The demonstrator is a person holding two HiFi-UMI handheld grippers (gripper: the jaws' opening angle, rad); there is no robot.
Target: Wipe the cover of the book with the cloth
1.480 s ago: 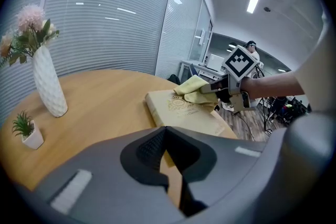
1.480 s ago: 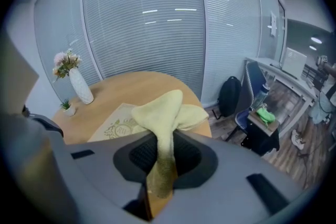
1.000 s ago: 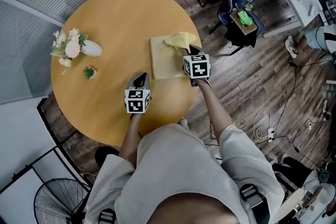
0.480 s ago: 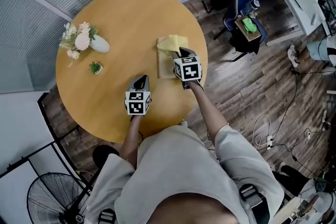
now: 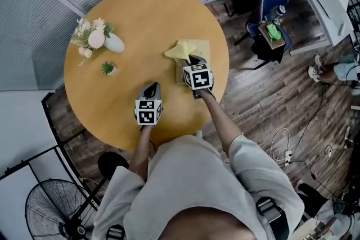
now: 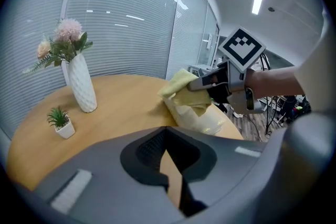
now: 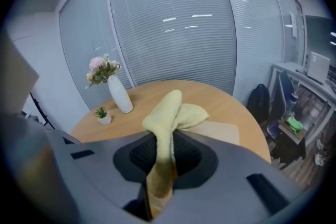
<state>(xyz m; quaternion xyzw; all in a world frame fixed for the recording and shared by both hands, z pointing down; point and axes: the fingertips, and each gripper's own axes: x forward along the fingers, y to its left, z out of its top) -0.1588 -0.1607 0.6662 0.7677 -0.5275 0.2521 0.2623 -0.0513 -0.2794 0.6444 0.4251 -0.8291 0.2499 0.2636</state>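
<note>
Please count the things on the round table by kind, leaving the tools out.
Vase with flowers: 1
Small potted plant: 1
Book: 1
Yellow cloth, held in the right tool: 1
Total: 4

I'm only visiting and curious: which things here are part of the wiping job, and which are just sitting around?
Part of the job: cloth, pinched in the right gripper; book.
Just sitting there: vase of flowers; small potted plant; left gripper, holding nothing.

Left gripper [image 5: 150, 87], centre frame: jaws together, empty. Right gripper [image 5: 193, 60], right of centre, forearm extended: jaws clamped on cloth [image 5: 180, 50].
</note>
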